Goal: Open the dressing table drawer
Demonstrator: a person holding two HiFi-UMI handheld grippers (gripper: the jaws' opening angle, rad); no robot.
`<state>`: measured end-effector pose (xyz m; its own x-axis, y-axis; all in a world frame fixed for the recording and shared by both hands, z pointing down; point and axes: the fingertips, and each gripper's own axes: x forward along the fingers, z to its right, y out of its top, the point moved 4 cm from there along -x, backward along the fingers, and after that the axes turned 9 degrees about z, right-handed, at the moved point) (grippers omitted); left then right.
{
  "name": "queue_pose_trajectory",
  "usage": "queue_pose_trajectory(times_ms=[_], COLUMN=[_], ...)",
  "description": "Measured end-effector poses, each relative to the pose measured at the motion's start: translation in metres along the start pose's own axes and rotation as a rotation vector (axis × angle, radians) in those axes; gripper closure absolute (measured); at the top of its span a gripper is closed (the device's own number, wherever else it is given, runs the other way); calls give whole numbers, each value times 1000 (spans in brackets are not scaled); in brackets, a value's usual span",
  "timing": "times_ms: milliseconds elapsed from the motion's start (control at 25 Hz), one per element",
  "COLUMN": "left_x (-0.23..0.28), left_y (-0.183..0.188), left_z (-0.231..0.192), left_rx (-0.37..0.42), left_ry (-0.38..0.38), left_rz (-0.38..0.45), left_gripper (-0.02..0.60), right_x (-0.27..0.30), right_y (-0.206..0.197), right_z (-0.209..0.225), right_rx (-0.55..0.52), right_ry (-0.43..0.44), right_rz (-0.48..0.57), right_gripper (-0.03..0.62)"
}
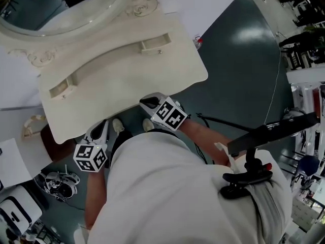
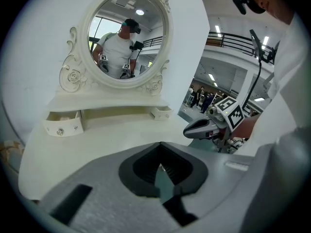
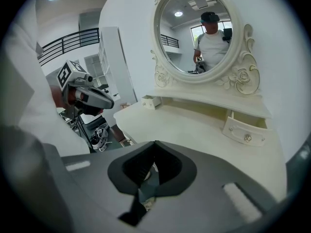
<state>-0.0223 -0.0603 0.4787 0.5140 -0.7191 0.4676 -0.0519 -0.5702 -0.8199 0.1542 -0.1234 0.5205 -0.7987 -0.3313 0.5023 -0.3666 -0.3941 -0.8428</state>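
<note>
A white dressing table point(image 1: 167, 78) with an oval mirror point(image 2: 127, 37) stands in front of me. Its raised shelf carries two small drawers. The left one point(image 1: 62, 88) point(image 2: 62, 123) stands pulled out a little; the other point(image 1: 155, 43) point(image 3: 244, 131) also juts out from the shelf. My left gripper point(image 1: 104, 123) point(image 2: 161, 147) hovers at the table's front edge, jaws shut and holding nothing. Beside it, my right gripper point(image 1: 145, 102) point(image 3: 155, 144) is likewise shut with nothing in it, at the same front edge. Neither touches a drawer.
A brown stool point(image 1: 51, 144) sits under the table's left end, and a pair of shoes point(image 1: 57, 183) lies on the floor at lower left. A black clamp mount point(image 1: 249, 177) hangs at the person's waist. White racks point(image 1: 304, 80) stand at the right.
</note>
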Motion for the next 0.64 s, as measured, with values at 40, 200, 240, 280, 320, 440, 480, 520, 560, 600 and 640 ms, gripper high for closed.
queue_pose_trajectory(times_ms=[40, 200, 240, 280, 320, 440, 480, 520, 560, 600, 640], left_x=[-1, -1, -1, 0, 0, 0, -1, -3, -6, -9, -12], left_y=[1, 7, 8, 10, 11, 11, 10, 8, 6, 3, 1], left_z=[1, 3, 3, 3, 2, -6, -14, -22, -32, -42, -52], left_rx=[2, 4, 6, 7, 8, 5, 3, 0, -2, -5, -7], left_ry=[0, -7, -8, -9, -10, -15, -17, -18, -19, -19, -20], left_rz=[2, 5, 5, 6, 6, 2, -1, -3, -5, -6, -6], left_gripper=[578, 578, 578, 578, 578, 578, 578, 578, 578, 578, 578], right_x=[-2, -7, -7, -7, -6, 0, 6, 14, 23, 32, 41], right_y=[1, 8, 9, 10, 11, 15, 16, 17, 18, 19, 20], right_z=[-1, 0, 1, 2, 3, 3, 2, -1, -4, -7, -11], right_rx=[-1, -5, -5, -6, -7, -6, -5, -5, -4, -2, 0], right_ry=[-2, -8, -10, -13, -14, -21, -24, -25, -26, -26, -26], right_rz=[2, 9, 12, 17, 22, 20, 18, 17, 14, 9, 3], right_gripper=[594, 594, 594, 594, 594, 594, 594, 594, 594, 594, 594])
